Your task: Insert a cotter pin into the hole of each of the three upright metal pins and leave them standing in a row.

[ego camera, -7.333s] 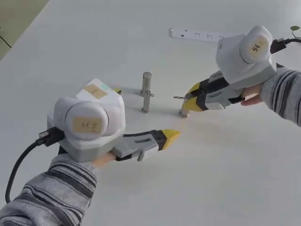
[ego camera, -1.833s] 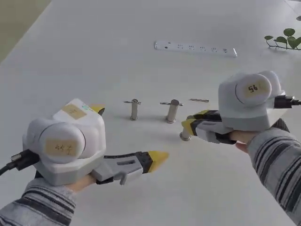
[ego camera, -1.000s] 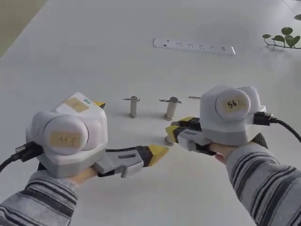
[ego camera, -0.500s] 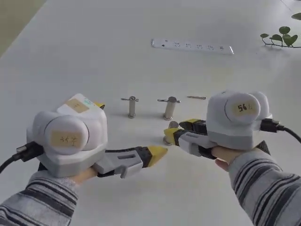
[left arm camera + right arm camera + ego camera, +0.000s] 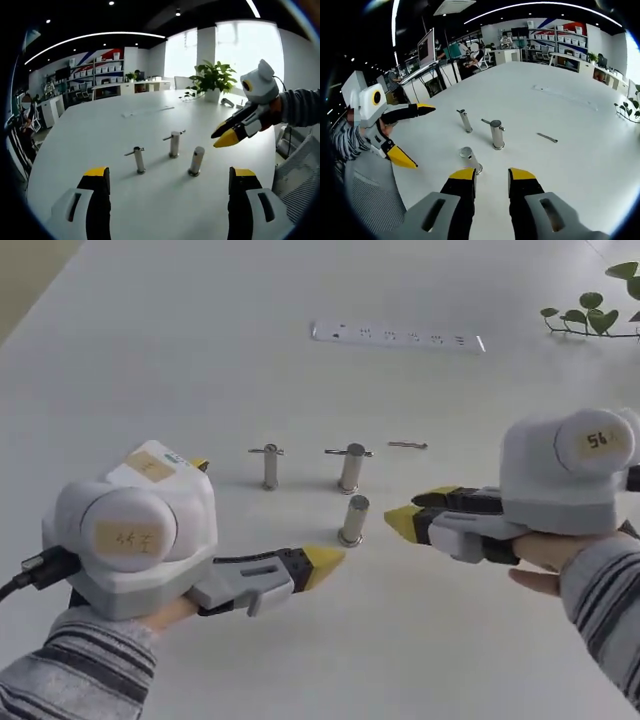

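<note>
Right tongs (image 5: 420,505) have drawn back to the right since half a second ago, when their yellow tips were up against the front pin (image 5: 353,520). Now a clear gap lies between tips and pin, and the pin stands upright by itself. The two arms of these tongs are slightly parted with nothing between them. Left tongs (image 5: 169,172) are spread wide, likewise empty, low at the near side of the surface (image 5: 150,340).

Three metal pins show, all short, smooth, dull-silver cylinders with round flat tops. The left rear pin (image 5: 270,466) and the right rear pin (image 5: 351,467) stand side by side. The front pin stands nearer the person, just before the right rear one and out of their line.

Three cotter pins show, all thin grey wire. The first cotter pin (image 5: 263,451) crosses the left rear pin near its top, and the second cotter pin (image 5: 338,452) crosses the right rear pin the same way. The third cotter pin (image 5: 407,446) lies flat and loose to the right of the right rear pin, apart from it.

One long white power strip (image 5: 396,336) lies well beyond them, and green plant leaves (image 5: 595,312) reach in at the far right.

The surface is white, matte and even. Its left edge cuts the top-left corner of the head view. Bare room lies on every side of the pins.
</note>
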`<action>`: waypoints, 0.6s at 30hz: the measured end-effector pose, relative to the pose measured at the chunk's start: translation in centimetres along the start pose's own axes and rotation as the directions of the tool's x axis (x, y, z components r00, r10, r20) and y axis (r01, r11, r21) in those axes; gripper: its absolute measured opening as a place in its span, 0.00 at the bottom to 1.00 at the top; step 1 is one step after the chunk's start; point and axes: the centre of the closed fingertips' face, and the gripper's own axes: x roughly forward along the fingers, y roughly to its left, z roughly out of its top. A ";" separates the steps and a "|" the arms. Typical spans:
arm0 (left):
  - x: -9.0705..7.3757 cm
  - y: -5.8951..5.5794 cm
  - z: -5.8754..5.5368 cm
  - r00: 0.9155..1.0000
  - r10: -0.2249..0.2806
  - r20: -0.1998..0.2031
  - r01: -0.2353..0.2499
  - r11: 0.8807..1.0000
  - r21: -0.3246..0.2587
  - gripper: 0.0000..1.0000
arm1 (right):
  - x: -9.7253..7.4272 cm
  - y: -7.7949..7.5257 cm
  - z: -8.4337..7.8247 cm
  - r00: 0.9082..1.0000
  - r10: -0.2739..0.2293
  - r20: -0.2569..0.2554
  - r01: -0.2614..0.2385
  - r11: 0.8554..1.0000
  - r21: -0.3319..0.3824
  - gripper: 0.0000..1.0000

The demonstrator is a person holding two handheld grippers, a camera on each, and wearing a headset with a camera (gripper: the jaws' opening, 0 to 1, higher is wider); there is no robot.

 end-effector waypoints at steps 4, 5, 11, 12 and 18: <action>0.1 -0.1 0.0 1.000 -0.002 -0.001 0.002 1.000 0.003 0.98 | -0.4 -1.8 0.7 1.000 -0.004 -0.028 0.002 0.998 -0.069 0.21; 0.1 -0.1 0.0 1.000 -0.003 0.001 0.003 1.000 0.002 0.98 | -0.4 -2.1 0.9 1.000 -0.001 -0.029 -0.002 0.997 -0.082 0.21; 0.1 0.1 0.0 1.000 0.002 0.007 -0.002 1.000 -0.004 0.98 | 0.2 -4.7 2.0 0.996 0.026 -0.083 -0.041 0.982 -0.184 0.19; 0.1 0.1 0.0 1.000 0.002 0.007 -0.002 1.000 -0.005 0.98 | 0.3 -4.9 2.1 0.996 0.031 -0.087 -0.046 0.982 -0.184 0.19; 0.1 0.0 0.3 0.999 0.000 0.033 0.001 1.000 -0.028 0.96 | 1.7 -6.8 2.2 0.987 0.036 -0.156 -0.079 0.956 -0.282 0.16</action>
